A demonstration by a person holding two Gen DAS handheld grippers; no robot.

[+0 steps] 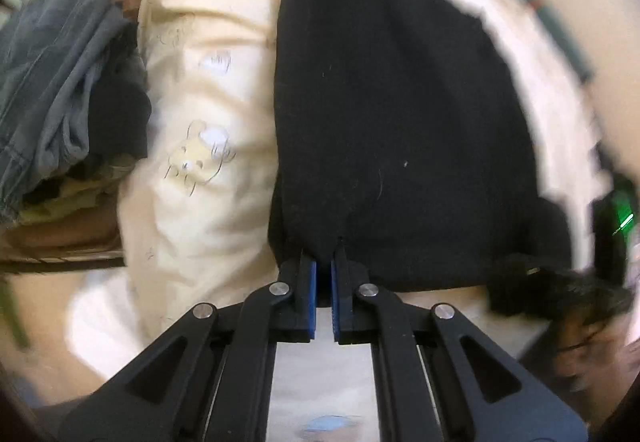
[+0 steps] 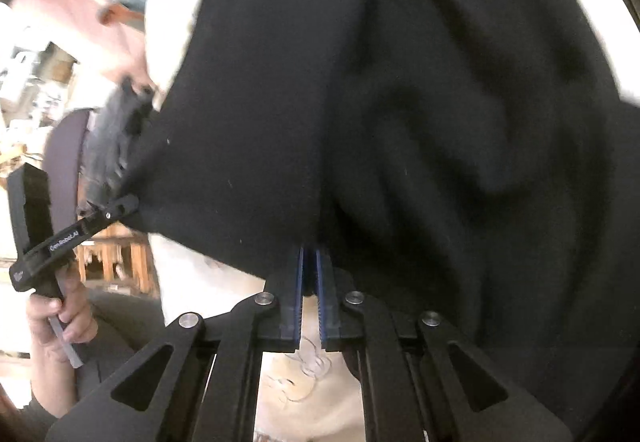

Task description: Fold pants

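Observation:
Black pants hang lifted over a cream bed sheet printed with small bears. My left gripper is shut on the pants' near edge, blue pads pinching the cloth. In the right wrist view the pants fill most of the frame in loose folds. My right gripper is shut on another part of their edge. The left gripper also shows there at the left, held in a hand and clamped on a corner of the pants.
A pile of grey-blue and dark clothes lies at the left on the bed. A green-lit device sits at the right edge. Wooden furniture stands beyond the bed at the left.

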